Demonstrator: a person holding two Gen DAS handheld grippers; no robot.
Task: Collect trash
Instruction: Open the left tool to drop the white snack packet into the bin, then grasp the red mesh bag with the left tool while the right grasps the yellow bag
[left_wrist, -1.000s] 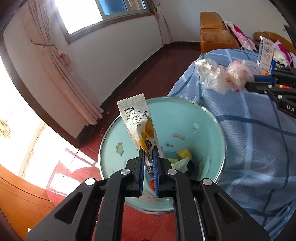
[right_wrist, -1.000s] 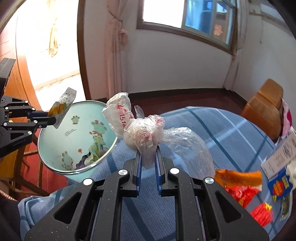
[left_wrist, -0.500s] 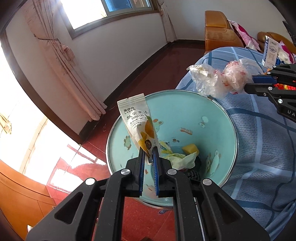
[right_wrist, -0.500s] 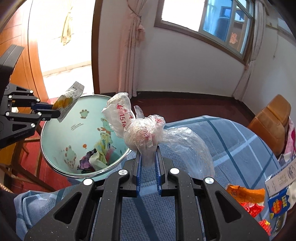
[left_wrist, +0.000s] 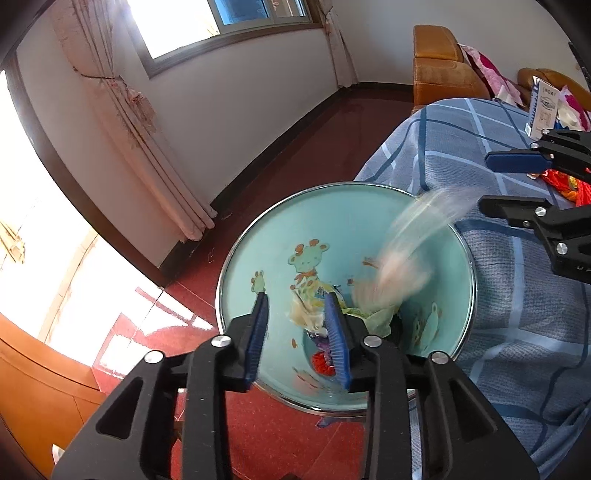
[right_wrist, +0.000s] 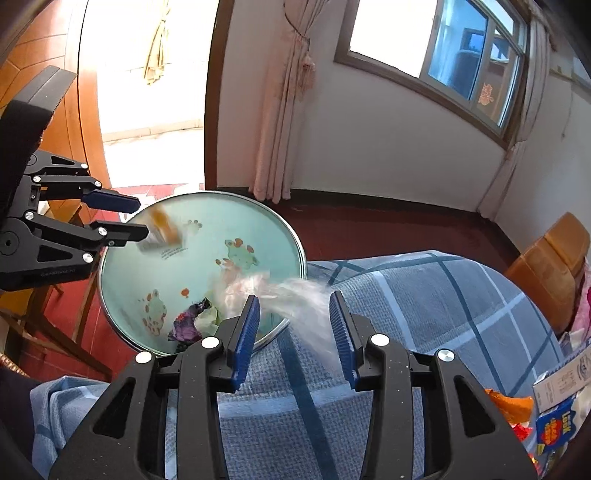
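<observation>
Blue checked cloth (right_wrist: 461, 314) | bin (left_wrist: 258, 258): giraffe print | left tool (left_wrist: 299, 328), right tool (right_wrist: 293, 328): opening, empty | "Look" packet (right_wrist: 556, 428)

The bin (left_wrist: 345, 236) stands on the floor (left_wrist: 295, 147), right beside the bed (left_wrist: 498, 280). Trash (left_wrist: 369, 314) lies at the bottom of the bin. Wrappers (right_wrist: 546, 417) lie on the bed, well apart from the bin. A chair (left_wrist: 443, 74) stands behind the bed, near the wall.
</observation>
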